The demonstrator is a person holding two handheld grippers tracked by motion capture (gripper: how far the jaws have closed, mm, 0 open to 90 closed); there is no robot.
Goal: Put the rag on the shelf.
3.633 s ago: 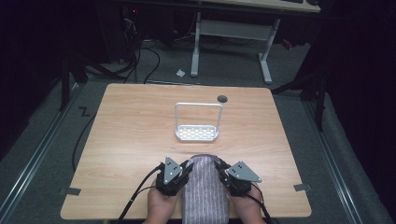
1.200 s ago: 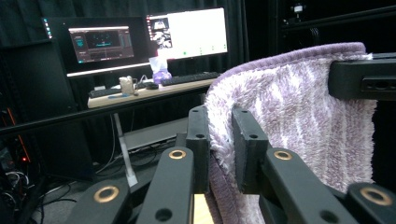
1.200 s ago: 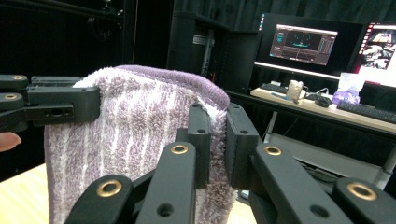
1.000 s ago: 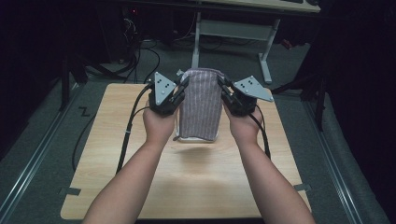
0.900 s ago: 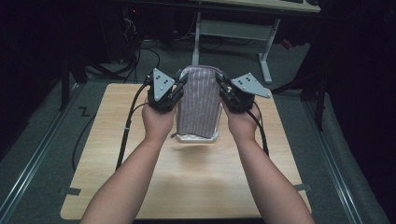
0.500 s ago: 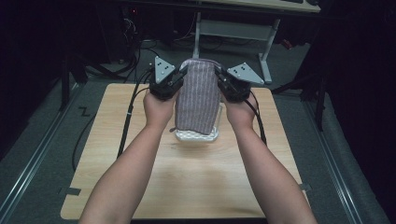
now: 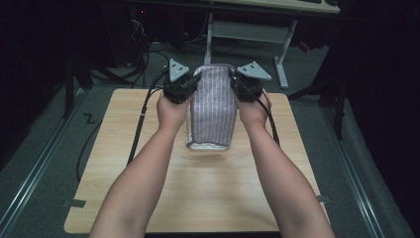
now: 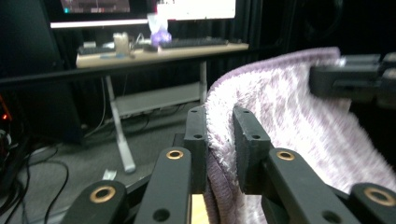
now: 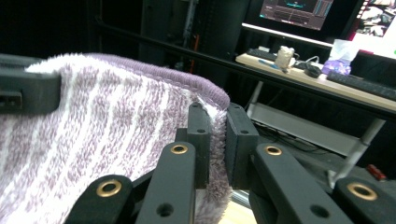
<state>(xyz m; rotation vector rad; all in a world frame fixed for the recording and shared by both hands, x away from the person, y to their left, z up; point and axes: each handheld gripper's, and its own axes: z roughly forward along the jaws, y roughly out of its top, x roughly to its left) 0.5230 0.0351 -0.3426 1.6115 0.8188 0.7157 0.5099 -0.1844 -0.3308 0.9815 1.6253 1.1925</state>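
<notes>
A: Left gripper?
B: Clamped on the towel's top left corner. Right gripper pinching the other corner, same deal.
A: Towel where?
B: Held up above the wooden table, draped over a white rack.

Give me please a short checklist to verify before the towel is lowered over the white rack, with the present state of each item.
1. Left gripper clamps the towel's edge: ok, cloth sits between its jaws.
2. Right gripper clamps the opposite edge: ok.
3. Towel held spread between both grippers, top edge about level: ok in the high view.
4. Towel above the white rack: ok, the rack's base shows just under the hanging end.
5. Towel's top edge higher than the rack's top bar: cannot tell, the towel hides the bar.
6. Cables away from the rack: ok.
</notes>
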